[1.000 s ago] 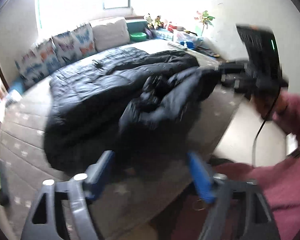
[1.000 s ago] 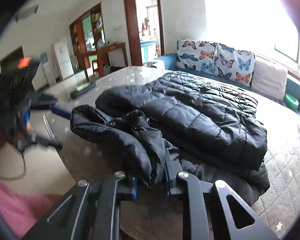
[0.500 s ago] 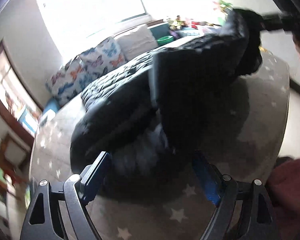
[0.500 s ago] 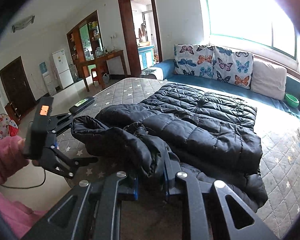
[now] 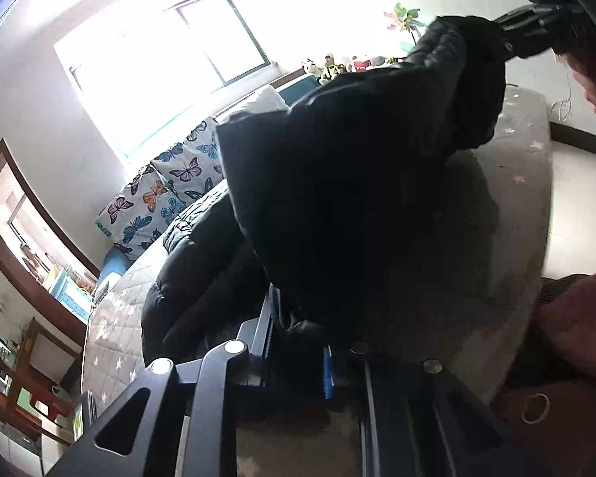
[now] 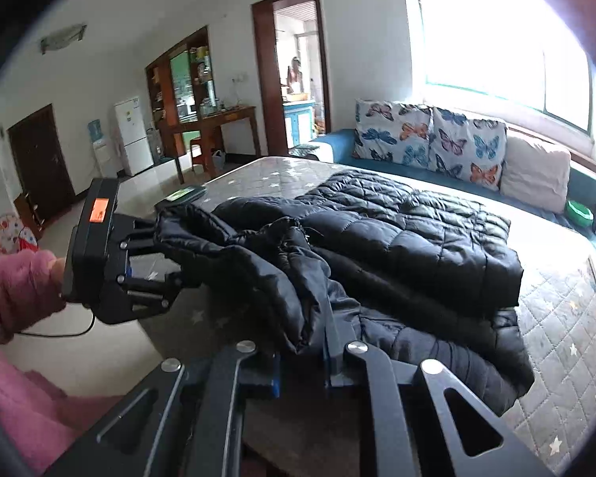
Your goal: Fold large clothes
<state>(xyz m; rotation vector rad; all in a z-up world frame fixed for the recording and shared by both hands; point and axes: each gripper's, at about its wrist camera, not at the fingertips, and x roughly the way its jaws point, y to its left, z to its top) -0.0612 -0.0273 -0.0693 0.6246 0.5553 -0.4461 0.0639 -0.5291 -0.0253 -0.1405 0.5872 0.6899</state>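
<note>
1. Black puffer jacket [image 6: 397, 246] is spread on the star-patterned mattress [image 6: 568, 318], its near edge raised off the surface.
2. Right gripper [image 6: 302, 361] is pinched on a fold of jacket at the near edge.
3. Left gripper [image 5: 298, 357] is clamped on jacket fabric; in the right wrist view it is seen at the jacket's left end [image 6: 155, 262].
4. Butterfly pillows [image 6: 429, 139] are lined up behind the mattress.

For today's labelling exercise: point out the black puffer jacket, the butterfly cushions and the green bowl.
black puffer jacket [image 6: 409, 238], right wrist view, on its quilted top panel.
butterfly cushions [image 6: 469, 151], right wrist view, on the second cushion's face.
green bowl [image 6: 579, 211], right wrist view, on its rim.
</note>
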